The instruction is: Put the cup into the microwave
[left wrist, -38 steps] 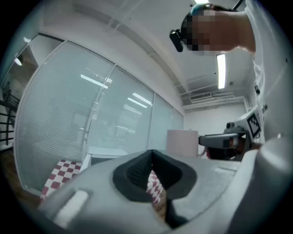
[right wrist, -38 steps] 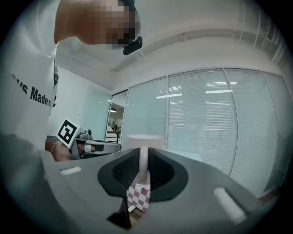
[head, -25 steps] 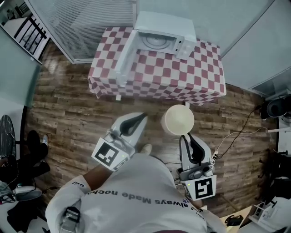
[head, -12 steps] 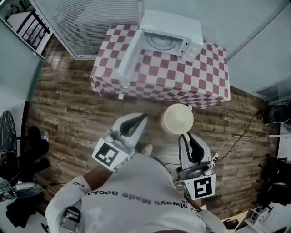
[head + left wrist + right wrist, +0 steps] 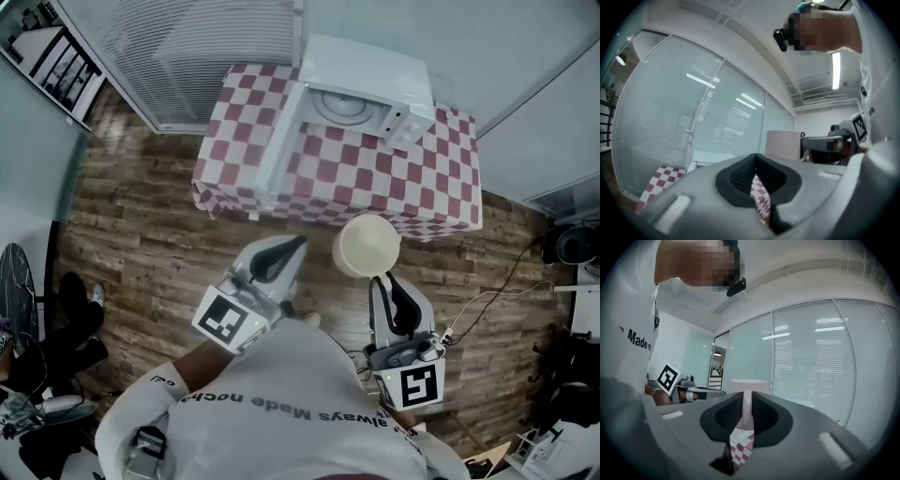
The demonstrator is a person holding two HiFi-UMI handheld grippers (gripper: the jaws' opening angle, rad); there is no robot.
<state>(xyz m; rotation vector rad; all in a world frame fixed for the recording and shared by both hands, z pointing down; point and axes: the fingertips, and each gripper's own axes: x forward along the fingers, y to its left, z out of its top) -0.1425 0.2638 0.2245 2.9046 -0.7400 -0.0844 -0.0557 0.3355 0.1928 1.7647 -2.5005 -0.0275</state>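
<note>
On the checkered counter [image 5: 375,178] the microwave [image 5: 361,80] stands open for loading. Your right hand-held gripper [image 5: 388,284] pinches the cup [image 5: 367,246] by its handle; your left hand-held gripper [image 5: 289,247] is closed and empty.

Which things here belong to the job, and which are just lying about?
Job:
cup, handle clamped in the right gripper
microwave, its door open
checked table under it

Lying about:
left gripper, shut and empty
floor cable
window blinds
</note>
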